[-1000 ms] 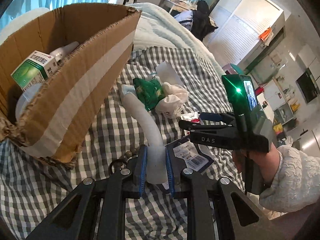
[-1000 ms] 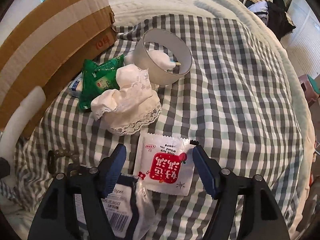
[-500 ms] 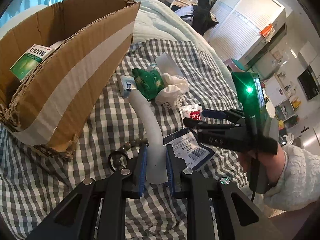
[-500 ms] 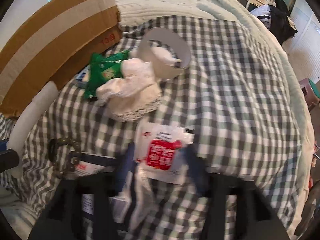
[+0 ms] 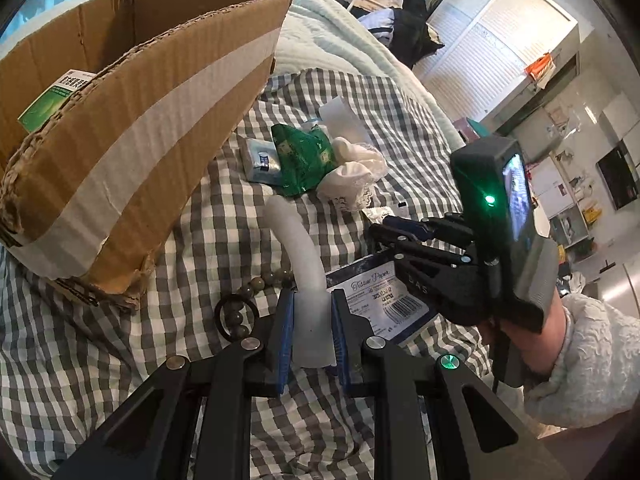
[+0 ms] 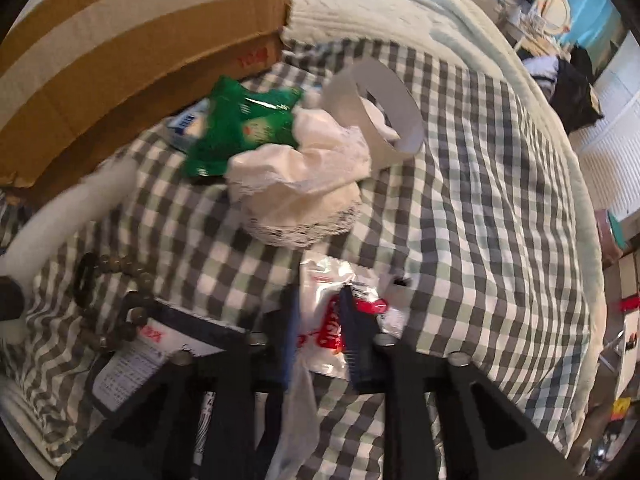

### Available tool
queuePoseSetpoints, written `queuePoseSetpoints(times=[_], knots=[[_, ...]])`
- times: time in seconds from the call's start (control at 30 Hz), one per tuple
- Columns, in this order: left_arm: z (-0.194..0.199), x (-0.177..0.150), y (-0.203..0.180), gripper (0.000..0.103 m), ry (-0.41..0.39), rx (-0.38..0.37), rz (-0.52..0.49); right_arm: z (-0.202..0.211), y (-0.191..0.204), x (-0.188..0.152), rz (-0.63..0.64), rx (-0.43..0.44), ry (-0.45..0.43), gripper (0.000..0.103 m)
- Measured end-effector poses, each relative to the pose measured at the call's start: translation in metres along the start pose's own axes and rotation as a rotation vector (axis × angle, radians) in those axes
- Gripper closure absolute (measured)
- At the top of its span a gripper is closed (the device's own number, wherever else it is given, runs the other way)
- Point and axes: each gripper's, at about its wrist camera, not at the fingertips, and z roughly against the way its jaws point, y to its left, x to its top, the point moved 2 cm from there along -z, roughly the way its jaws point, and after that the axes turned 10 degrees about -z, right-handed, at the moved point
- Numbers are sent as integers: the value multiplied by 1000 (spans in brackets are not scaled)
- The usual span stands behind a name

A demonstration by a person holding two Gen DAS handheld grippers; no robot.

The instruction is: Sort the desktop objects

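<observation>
Left gripper (image 5: pixel 311 322) clamped on the near end of a curved white foam tube (image 5: pixel 298 248), rest of tube arching away ahead. Bead bracelet (image 5: pixel 256 286) just left of it; tissue pack (image 5: pixel 384 300) just right. Right gripper (image 6: pixel 320 332) pinched shut on a crumpled red-and-white sachet (image 6: pixel 332 320), down at the checked bedspread (image 6: pixel 480 200). Ahead of it, white lace cloth (image 6: pixel 304 184); beyond, green packet (image 6: pixel 240 128) and white ring (image 6: pixel 384 104). Farthest left, cardboard box (image 5: pixel 132 152) holding a green-and-white carton (image 5: pixel 52 96).
</observation>
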Motion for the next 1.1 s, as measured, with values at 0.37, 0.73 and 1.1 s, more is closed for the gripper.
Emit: queuePoseSetpoints(times=[0.37, 0.73, 1.1], knots=[[3, 2, -5, 85, -21, -13, -19, 30, -31, 6, -172, 167, -23, 103], [2, 3, -7, 85, -24, -17, -23, 33, -48, 20, -225, 185, -41, 100], [-4, -3, -4, 85, -1, -14, -4, 11, -61, 4, -227, 70, -17, 46]])
